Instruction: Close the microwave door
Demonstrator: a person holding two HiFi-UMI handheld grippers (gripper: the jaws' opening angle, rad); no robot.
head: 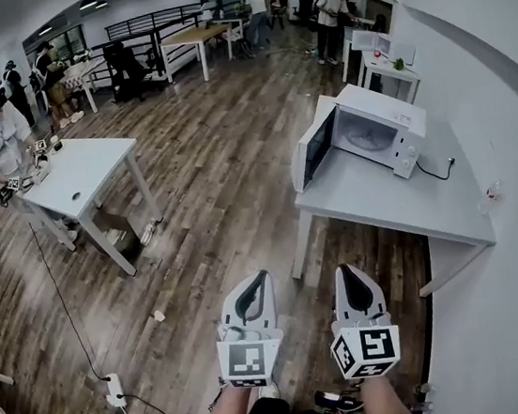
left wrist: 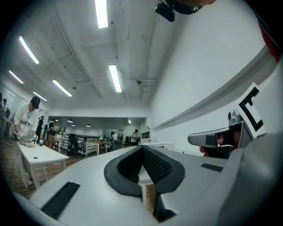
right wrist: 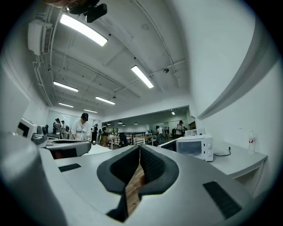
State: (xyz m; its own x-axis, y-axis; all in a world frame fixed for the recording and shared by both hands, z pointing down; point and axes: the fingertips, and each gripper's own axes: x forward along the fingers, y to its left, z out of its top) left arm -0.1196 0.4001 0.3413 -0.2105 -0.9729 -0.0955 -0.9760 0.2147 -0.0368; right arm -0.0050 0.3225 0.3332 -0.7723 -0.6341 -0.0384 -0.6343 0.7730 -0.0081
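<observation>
A white microwave point(head: 374, 131) stands on a grey table point(head: 373, 207) by the right wall. Its door point(head: 314, 150) hangs wide open toward the room. In the right gripper view the microwave point(right wrist: 195, 147) shows ahead on the right, still some way off. Both grippers are held level over the wooden floor, short of the table's near corner. My left gripper point(head: 254, 290) point(left wrist: 142, 150) is shut with nothing in it. My right gripper point(head: 351, 275) point(right wrist: 139, 149) also has its pads together and holds nothing. Neither touches the microwave.
A white table point(head: 84, 172) with a person working at it stands at the left. A power strip point(head: 114, 389) and its cable lie on the floor at the lower left. More tables and people fill the far end of the room.
</observation>
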